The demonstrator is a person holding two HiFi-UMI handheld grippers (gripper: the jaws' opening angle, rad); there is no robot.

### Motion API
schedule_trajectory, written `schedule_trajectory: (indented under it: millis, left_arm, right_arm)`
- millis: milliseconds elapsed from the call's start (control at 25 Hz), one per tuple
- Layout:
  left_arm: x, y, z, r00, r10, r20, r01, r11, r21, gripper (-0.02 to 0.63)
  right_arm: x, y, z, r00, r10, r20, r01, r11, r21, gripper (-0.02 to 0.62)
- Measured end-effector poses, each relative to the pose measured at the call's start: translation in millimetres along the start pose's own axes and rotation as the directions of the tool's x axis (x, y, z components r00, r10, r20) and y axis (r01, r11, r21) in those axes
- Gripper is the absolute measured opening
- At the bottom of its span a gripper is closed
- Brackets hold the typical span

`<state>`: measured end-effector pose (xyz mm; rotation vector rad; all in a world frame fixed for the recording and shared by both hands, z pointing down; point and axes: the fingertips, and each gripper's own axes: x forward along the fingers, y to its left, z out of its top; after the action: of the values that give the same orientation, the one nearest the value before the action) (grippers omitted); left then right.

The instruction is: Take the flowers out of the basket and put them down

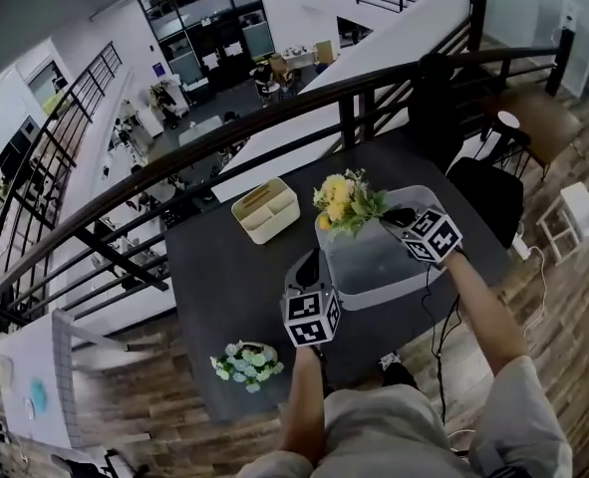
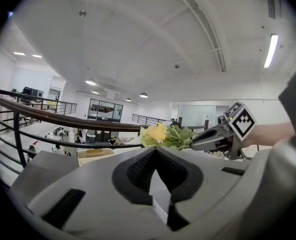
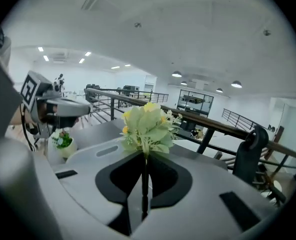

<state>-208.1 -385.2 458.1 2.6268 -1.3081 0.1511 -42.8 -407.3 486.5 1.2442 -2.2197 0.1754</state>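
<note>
The right gripper [image 3: 144,158] is clamped on the stem of the yellow flowers [image 3: 146,126], which we hold over the far-left corner of the grey basket [image 1: 379,289]. The left gripper [image 1: 309,267] has its jaws drawn together at the basket's near-left rim. On the dark table [image 1: 224,287], a beige box [image 1: 265,209] stands beyond the basket, and a small flower pot [image 1: 246,363] sits near the front edge.

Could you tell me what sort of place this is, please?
Probably a mezzanine in an open-plan office or lab building: a railing runs beside the table, a lower floor with desks lies beyond, and glass-fronted rooms face it.
</note>
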Motion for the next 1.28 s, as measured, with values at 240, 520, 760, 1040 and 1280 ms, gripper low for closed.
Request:
schedule_trajectory:
  millis: [240,520,760,1040,1280]
  left_arm:
    - [-42,20,-8,0.999,-0.041,0.006,0.041,0.998,0.052,0.015]
    - [-95,49,-25,1.000,-0.024,0.002,0.024,1.000,0.005,0.015]
    - [-134,72,-19,0.999,0.018,0.038,-0.018,1.000,0.005,0.015]
    - [-150,91,-20,0.998,0.052,0.044,-0.052,0.999,-0.007,0.015]
    - [-150,110,-34,0.996,0.085,0.009,-0.085,0.996,-0.008,0.015]
  right_arm:
    - [6,50,33,0.994,-0.005,0.109,-0.014,0.984,0.177,0.058]
    - [5,120,48,0.972,0.004,0.235,-0.096,0.919,0.383,0.058]
    - [14,178,83,0.934,-0.002,0.357,-0.175,0.869,0.463,0.057]
    - [44,227,75,0.937,0.018,0.348,-0.204,0.837,0.508,0.058]
    - [88,261,21,0.971,0.017,0.237,-0.151,0.817,0.557,0.058]
